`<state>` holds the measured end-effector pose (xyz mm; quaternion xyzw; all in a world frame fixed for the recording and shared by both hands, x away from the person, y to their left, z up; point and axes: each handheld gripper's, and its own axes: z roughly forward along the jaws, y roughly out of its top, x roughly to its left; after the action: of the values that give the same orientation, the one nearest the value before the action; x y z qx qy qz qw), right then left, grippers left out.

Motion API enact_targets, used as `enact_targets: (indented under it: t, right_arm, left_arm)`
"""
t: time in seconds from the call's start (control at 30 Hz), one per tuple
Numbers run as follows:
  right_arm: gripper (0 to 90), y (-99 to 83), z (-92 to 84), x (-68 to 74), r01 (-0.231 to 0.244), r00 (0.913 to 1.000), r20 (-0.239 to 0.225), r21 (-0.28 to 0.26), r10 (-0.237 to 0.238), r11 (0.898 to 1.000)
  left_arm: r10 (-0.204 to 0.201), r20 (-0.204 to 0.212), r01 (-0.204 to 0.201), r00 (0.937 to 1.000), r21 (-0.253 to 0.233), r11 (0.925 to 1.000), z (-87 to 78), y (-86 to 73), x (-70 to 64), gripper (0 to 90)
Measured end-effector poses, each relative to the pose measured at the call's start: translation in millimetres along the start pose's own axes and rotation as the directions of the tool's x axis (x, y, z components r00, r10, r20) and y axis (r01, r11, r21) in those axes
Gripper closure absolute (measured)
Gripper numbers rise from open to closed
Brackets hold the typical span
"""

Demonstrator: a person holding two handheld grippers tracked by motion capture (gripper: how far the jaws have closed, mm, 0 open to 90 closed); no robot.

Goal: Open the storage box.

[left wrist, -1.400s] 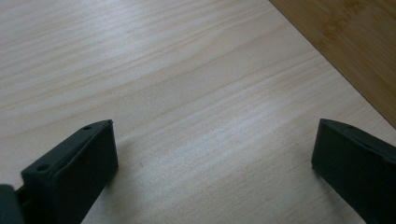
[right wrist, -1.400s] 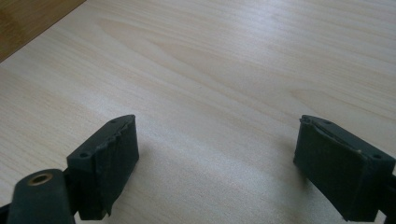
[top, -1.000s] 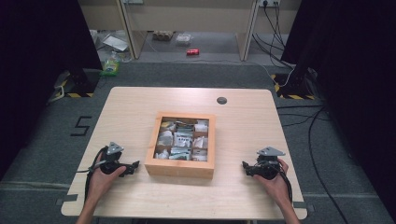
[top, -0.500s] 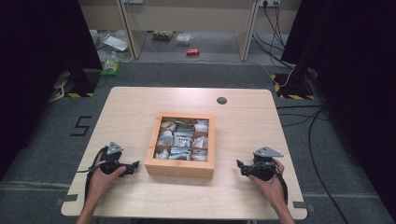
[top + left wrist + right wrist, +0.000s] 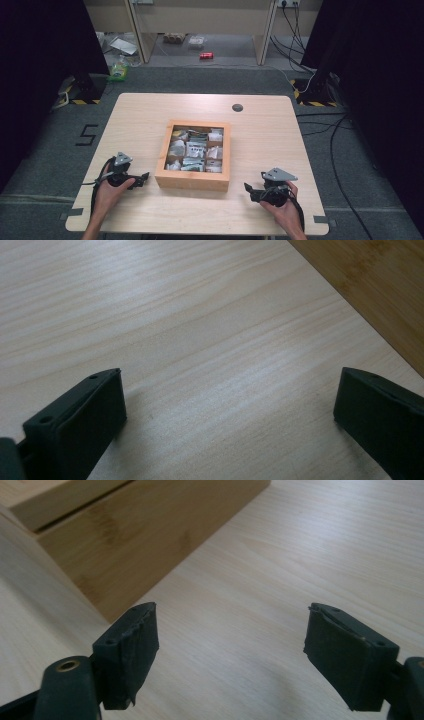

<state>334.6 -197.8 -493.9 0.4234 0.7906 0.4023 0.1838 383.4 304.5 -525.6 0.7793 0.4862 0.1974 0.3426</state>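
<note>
High view: a wooden box (image 5: 192,177) of packets (image 5: 195,149) is seen mid-frame. The left gripper (image 5: 142,179) and right gripper (image 5: 250,192) are held released (nothing grasped). The box could be nudged by wide jaws.

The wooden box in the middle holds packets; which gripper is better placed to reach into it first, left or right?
Probably the left gripper: it lies close beside the wooden box, jaws open and aimed at its side wall. The right gripper is also open and empty, but sits farther from the box. The margin is small.
</note>
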Motion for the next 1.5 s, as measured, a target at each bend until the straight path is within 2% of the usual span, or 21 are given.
enact_targets:
  t: [0.13, 0.3, 0.4, 0.73, 1.1, 1.5]
  right_arm:
    - [24.6, 0.9, 2.3, 6.8, 0.011, 0.9998, -0.016, 0.004, -0.011, 1.0]
    - [31.6, 2.7, 2.6, 14.1, 0.028, 0.998, -0.055, -0.008, -0.029, 1.0]
    - [31.9, 3.6, 2.1, 16.8, 0.031, 0.9974, -0.064, -0.009, -0.031, 0.999]
    - [37.7, 9.9, -0.1, 36.2, 0.063, 0.9874, -0.143, -0.034, -0.068, 0.997]
    - [49.4, 14.2, 0.7, 44.5, 0.102, 0.9804, -0.162, -0.067, -0.111, 0.993]
    - [54.4, 19.5, 7.5, 53.0, 0.123, 0.9752, -0.174, -0.084, -0.136, 0.989]
  left_arm:
    - [0.0, 0.0, 0.0, 1.0, 0.0, 1.0, 0.0, 0.0, 0.0, 0.0]
    - [0.0, 0.0, 0.0, 1.0, 0.0, 1.0, 0.0, 0.0, 0.0, 0.0]
    - [0.0, 0.0, 0.0, 1.0, 0.0, 1.0, 0.0, 0.0, 0.0, 0.0]
    - [0.0, 0.0, 0.0, 1.0, 0.0, 1.0, 0.0, 0.0, 0.0, 0.0]
    - [0.0, 0.0, 0.0, 1.0, 0.0, 1.0, 0.0, 0.0, 0.0, 0.0]
    - [0.0, 0.0, 0.0, 1.0, 0.0, 1.0, 0.0, 0.0, 0.0, 0.0]
